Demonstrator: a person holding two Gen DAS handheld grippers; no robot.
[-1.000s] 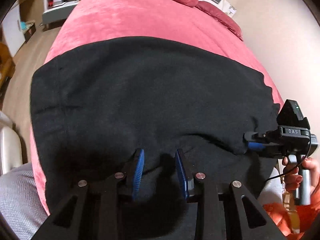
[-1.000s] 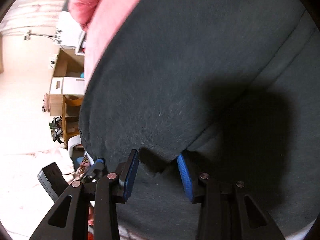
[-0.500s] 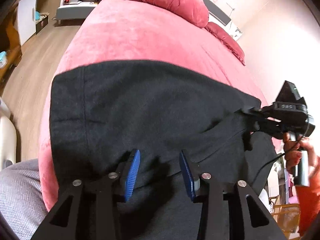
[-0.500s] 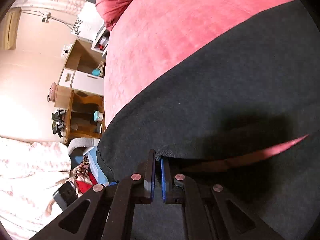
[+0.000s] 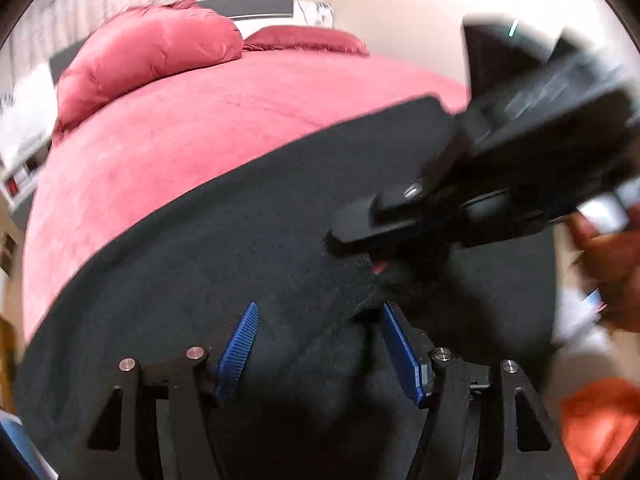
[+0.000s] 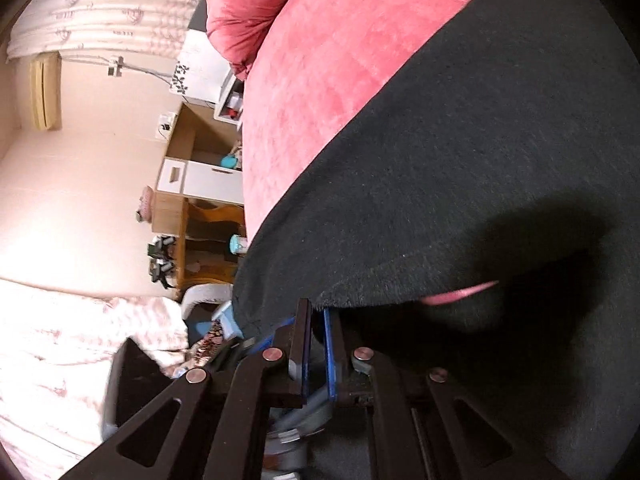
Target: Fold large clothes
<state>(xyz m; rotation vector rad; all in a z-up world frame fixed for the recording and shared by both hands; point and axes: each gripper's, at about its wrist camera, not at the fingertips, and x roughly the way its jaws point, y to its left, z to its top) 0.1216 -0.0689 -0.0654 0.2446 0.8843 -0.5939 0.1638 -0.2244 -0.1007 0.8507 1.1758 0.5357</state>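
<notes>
While right tool (image 6: 316,344) is pinching garment (image 5: 224,264) edge, pads nearly together, left tool (image 5: 316,336) is gaping wide over fabric, gripping nothing. Garment is lying spread on bed (image 5: 168,136), near edge raised, pink showing underneath. Advice: left should be closing on same hem before carrying; both keeping level, tension even, laying edge toward pillow (image 5: 148,56) side, avoiding bunching.

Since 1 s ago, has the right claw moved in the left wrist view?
Yes. The right claw has swung from the bed's right edge in toward the middle of the black garment, pinching a fold over the pink bedcover.
</notes>
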